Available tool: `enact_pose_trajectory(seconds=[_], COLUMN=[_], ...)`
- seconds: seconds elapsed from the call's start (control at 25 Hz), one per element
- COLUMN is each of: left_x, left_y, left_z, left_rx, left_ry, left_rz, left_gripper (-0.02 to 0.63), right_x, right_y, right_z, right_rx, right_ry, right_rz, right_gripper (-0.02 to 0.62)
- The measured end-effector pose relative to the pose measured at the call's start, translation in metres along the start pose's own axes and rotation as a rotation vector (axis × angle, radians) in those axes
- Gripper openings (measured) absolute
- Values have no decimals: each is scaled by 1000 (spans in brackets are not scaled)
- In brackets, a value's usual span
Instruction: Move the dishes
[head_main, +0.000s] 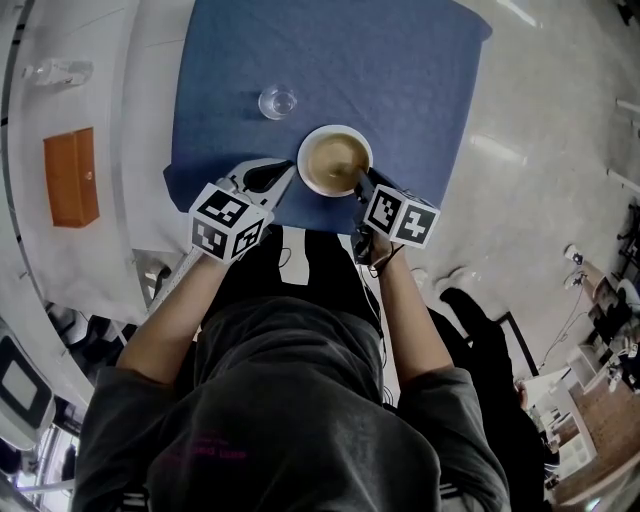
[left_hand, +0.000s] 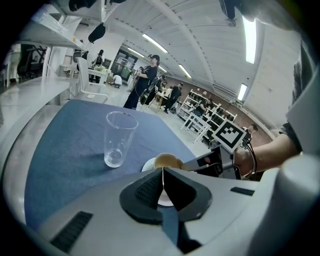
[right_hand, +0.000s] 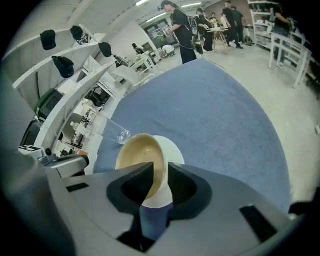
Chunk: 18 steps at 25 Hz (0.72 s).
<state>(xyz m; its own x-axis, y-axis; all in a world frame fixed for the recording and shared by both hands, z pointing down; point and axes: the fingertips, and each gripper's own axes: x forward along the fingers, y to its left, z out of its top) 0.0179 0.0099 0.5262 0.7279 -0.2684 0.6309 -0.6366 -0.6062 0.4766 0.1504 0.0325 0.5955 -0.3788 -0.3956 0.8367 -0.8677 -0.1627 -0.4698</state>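
Person wearing a dark grey short-sleeved T-shirt with a small pink print, and black trousers. Beyond the T-shirt, the grey left gripper and right gripper carry black-and-white marker cubes.

Bowl and glass on the cloth, one gripper at each side of the bowl.

We see the bowl sitting on the cloth close to its near edge, and the glass standing upright on the same cloth behind the bowl and a bit to its left, apart from it. The left gripper is just left of the bowl, over the cloth's near-left corner, with nothing between its jaws. The right gripper is at the bowl's near-right side, with the bowl's rim between its jaws. A box lies left of the cloth, well apart, and a bottle lies behind the box.
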Motion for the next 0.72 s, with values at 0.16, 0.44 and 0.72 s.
enact_pose_trajectory(seconds=[0.16, 0.44, 0.72], left_x=[-2, -15, -33], left_y=[-2, -5, -15], left_z=[-4, -2, 13], left_rx=[5, 21, 61], left_ry=[-3, -19, -53], left_rz=[0, 1, -3], left_gripper=[8, 8, 8], right_x=[-2, -23, -50], right_y=[-3, -6, 11], right_z=[-1, 11, 22], right_rx=[1, 3, -38], right_ry=[-20, -103, -189], right_rz=[4, 5, 51], right_gripper=[80, 81, 81])
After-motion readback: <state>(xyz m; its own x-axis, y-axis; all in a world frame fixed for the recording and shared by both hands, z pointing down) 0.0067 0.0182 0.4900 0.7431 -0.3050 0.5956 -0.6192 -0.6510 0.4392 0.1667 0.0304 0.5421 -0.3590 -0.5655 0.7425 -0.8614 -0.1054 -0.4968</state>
